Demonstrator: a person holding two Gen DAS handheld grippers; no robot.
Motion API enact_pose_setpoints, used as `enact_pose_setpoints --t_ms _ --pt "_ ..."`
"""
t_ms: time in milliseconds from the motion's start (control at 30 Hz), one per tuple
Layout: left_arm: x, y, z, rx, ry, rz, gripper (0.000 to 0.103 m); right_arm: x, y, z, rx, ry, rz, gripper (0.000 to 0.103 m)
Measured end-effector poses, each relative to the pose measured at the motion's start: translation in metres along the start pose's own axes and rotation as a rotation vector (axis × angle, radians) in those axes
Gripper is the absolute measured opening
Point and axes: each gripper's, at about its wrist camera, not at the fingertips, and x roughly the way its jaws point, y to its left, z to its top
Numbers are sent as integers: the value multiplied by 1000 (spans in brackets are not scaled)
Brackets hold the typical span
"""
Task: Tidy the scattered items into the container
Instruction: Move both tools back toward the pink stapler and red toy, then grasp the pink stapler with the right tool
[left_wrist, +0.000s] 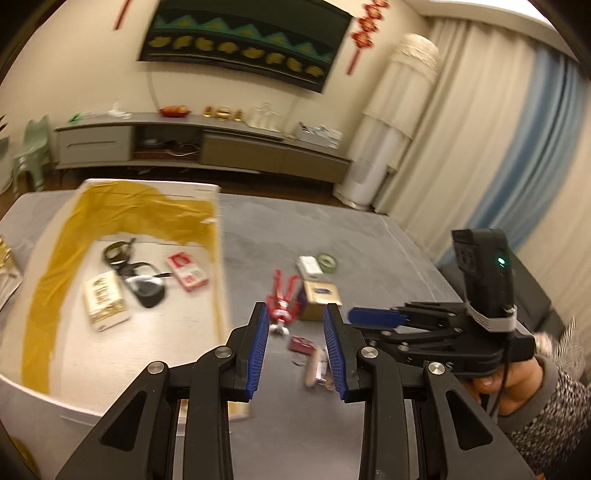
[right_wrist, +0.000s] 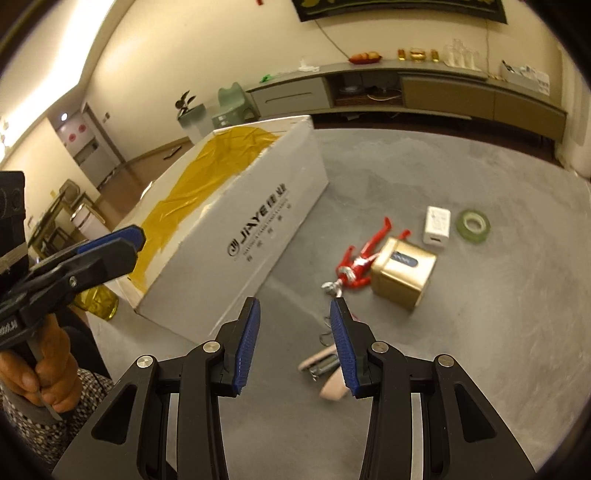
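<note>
A big white box (left_wrist: 218, 266) lined with gold foil stands open on the grey table (left_wrist: 369, 240); it also shows in the right wrist view as the white box (right_wrist: 258, 221). In it lie a cream carton (left_wrist: 105, 301), a red pack (left_wrist: 186, 271) and black straps (left_wrist: 140, 284). To its right on the table lie a red figure (left_wrist: 282, 302) (right_wrist: 360, 258), a gold tin (left_wrist: 319, 299) (right_wrist: 402, 271), a white charger (left_wrist: 308, 266) (right_wrist: 437, 223), a green tape roll (left_wrist: 327, 263) (right_wrist: 472, 225) and pink-handled bits (left_wrist: 314, 369) (right_wrist: 321, 363). My left gripper (left_wrist: 295, 314) is open above the figure. My right gripper (right_wrist: 294, 306) is open above the table beside the box.
A small red item (left_wrist: 301, 343) lies near the pink bits. A hand (left_wrist: 517, 387) holds the right gripper (left_wrist: 356, 317) just to the right of the left one. The table's right edge (left_wrist: 424, 251) runs near the curtains. A low cabinet (right_wrist: 443, 88) stands beyond the table.
</note>
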Motion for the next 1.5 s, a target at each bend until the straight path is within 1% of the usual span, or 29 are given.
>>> enact_pose_setpoints --t_ms 133,267,400,500,567,600,700,867,1033,1100,1133,1167,1400,1500 --pt "14 -17 -8 45 34 2 32 -2 -11 -5 35 -13 11 42" --pt "29 -16 -15 54 84 29 32 -2 -15 -12 26 -10 -3 42" --pt "44 -15 -20 60 126 44 32 7 -22 -23 20 27 -23 42" --pt "60 -22 -26 86 166 59 34 15 -21 -30 2 55 -59 42" --pt "65 -33 -30 145 164 90 45 18 -21 -34 2 67 -69 42" --pt "67 -38 -32 162 164 96 47 19 -21 -35 -2 72 -75 42" --pt "74 -45 -34 178 176 94 47 20 -19 -38 -24 75 -95 42" --pt "82 -47 -37 175 191 105 47 30 -20 -44 -22 104 -94 42" --pt "92 -47 -39 162 197 133 47 49 -25 -54 7 143 -112 42" --pt "96 -44 -38 149 193 147 47 56 -29 -58 36 145 -106 42" --pt "97 -43 -37 142 192 149 47 58 -30 -59 43 148 -110 39" --pt "97 -42 -36 137 191 151 47 60 -30 -58 40 149 -118 21" --pt "109 -45 -35 142 202 171 47 45 -32 -58 -8 141 -149 20" --pt "117 -46 -38 142 219 170 47 34 -32 -62 -62 126 -217 20"
